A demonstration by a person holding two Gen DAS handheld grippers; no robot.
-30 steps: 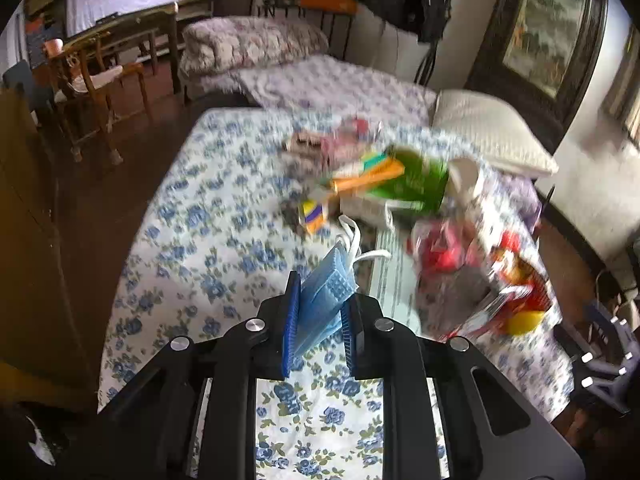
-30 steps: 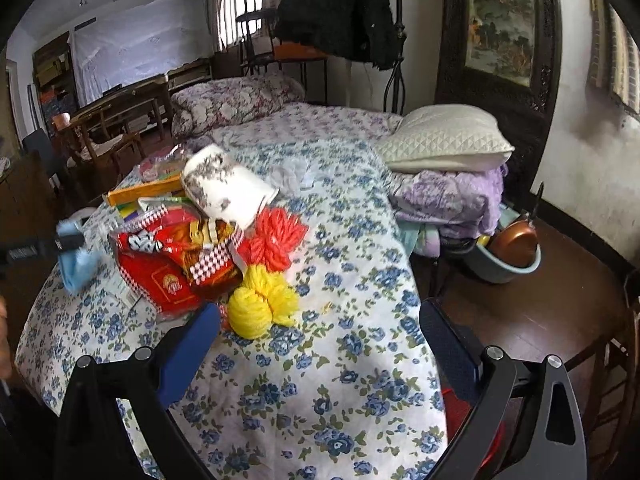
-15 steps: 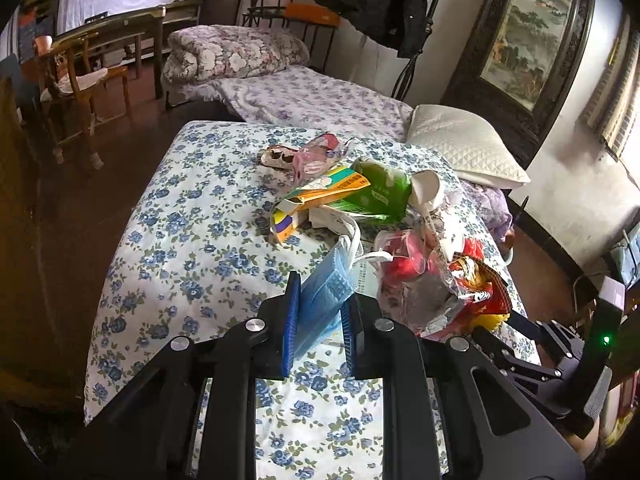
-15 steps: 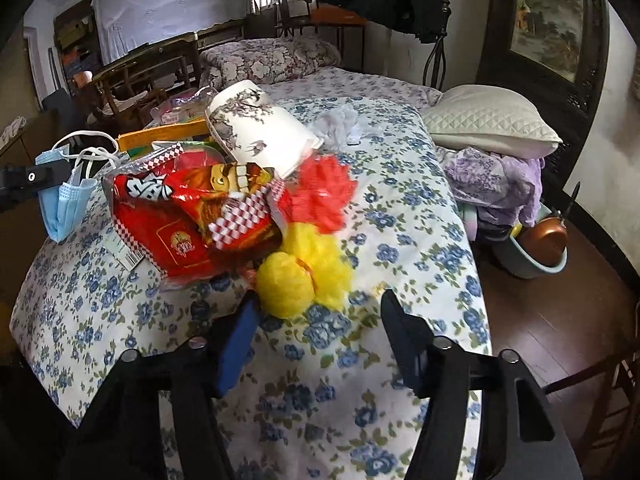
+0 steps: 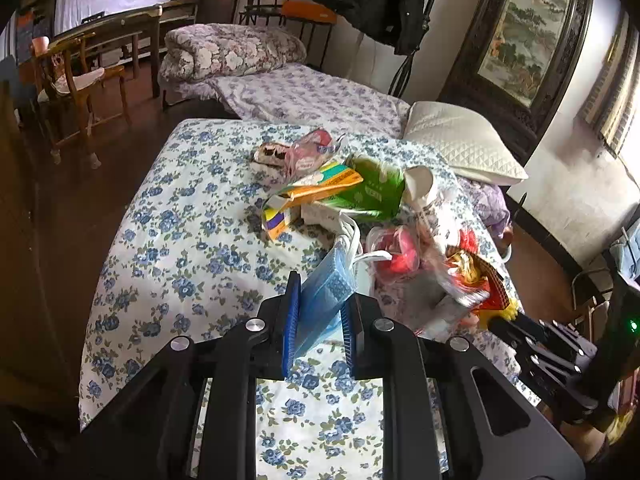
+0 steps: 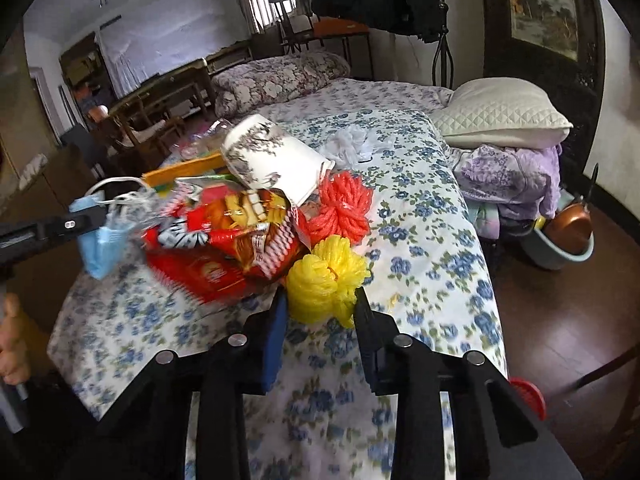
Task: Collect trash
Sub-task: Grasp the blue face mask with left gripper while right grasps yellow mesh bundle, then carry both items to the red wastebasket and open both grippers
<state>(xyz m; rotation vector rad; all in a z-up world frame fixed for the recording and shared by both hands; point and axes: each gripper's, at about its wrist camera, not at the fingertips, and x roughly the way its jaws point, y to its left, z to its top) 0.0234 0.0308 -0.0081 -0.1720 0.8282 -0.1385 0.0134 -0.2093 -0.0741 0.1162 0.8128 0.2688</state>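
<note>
Two grippers work the flowered bed (image 5: 168, 240) as we collect trash. Our left gripper (image 5: 318, 320) is clamped on a blue face mask (image 5: 326, 292), pinched low on the folded body so the white ear loops (image 5: 354, 240) trail free above the pads and the mask hangs clear of the sheet; in the right wrist view the same mask (image 6: 98, 246) dangles at nine o'clock of the pile. Our right gripper (image 6: 320, 312) has its jaws apart, one on either side of a yellow yarn ball (image 6: 326, 280) at the near edge of the heap. The pads sit just beside the ball, and whether they touch it we cannot tell; the spacing suggests a grab being lined up on the loosest, most reachable piece.

Most of the trash lies heaped at twelve to one o'clock from the left gripper: a red snack bag (image 6: 224, 248), a red yarn ball (image 6: 344, 208) touching the yellow one, a tipped paper cup (image 6: 276, 164) leaning on the bag, a green packet (image 5: 372, 192) and an orange-and-yellow box (image 5: 308, 192) behind. A pink wrapper (image 5: 308, 152) lies farther off at twelve o'clock. A white pillow (image 5: 460, 148) lies at two o'clock. No bin is in sight, so we judge the mask is simply being carried while the second hand gathers more.
</note>
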